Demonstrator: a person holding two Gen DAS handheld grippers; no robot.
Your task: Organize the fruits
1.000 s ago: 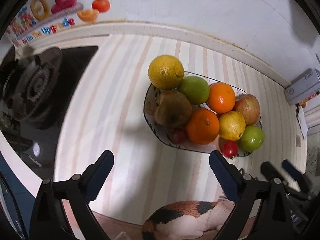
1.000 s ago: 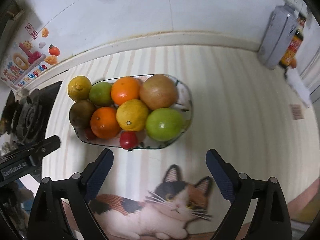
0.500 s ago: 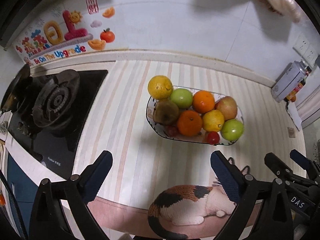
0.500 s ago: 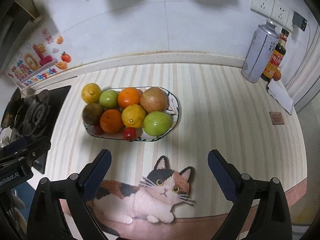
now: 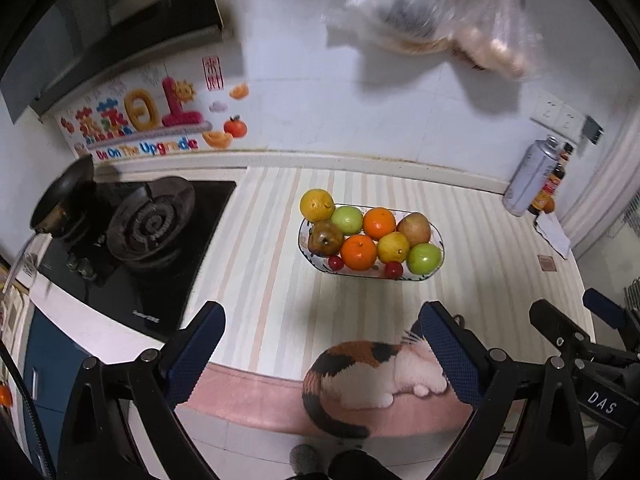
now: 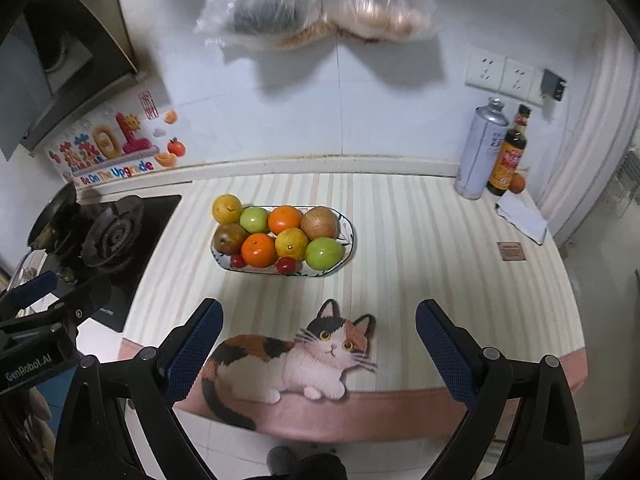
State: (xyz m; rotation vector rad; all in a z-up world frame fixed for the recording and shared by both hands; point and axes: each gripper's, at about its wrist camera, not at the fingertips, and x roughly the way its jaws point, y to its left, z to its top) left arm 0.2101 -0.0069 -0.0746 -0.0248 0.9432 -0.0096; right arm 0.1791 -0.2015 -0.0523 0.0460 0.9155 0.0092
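Observation:
An oval patterned dish [image 5: 439, 240] [image 6: 349, 229] on the striped counter mat holds several fruits: oranges [image 5: 359, 252] [image 6: 259, 250], green apples [image 5: 424, 258] [image 6: 324, 253], lemons [image 5: 317, 205] [image 6: 227, 208], a brown pear [image 5: 326, 237] and small red tomatoes [image 5: 393, 269] [image 6: 286, 265]. My left gripper [image 5: 320, 340] is open, held back above the counter's front edge, nothing between its fingers. My right gripper [image 6: 320, 334] is open too, well short of the dish, over the cat picture [image 6: 304, 354].
A gas stove [image 5: 148, 220] [image 6: 108, 228] with a pan [image 5: 60, 196] lies to the left. A spray can [image 6: 480, 152], a sauce bottle [image 6: 510, 152] and a small orange fruit [image 6: 517, 183] stand at the back right. Plastic bags [image 6: 320, 0] hang on the wall.
Both grippers have pulled back and up from the dish, so it looks smaller and farther. More of the wall, stove and counter edge has come into view. The fruits have not moved.

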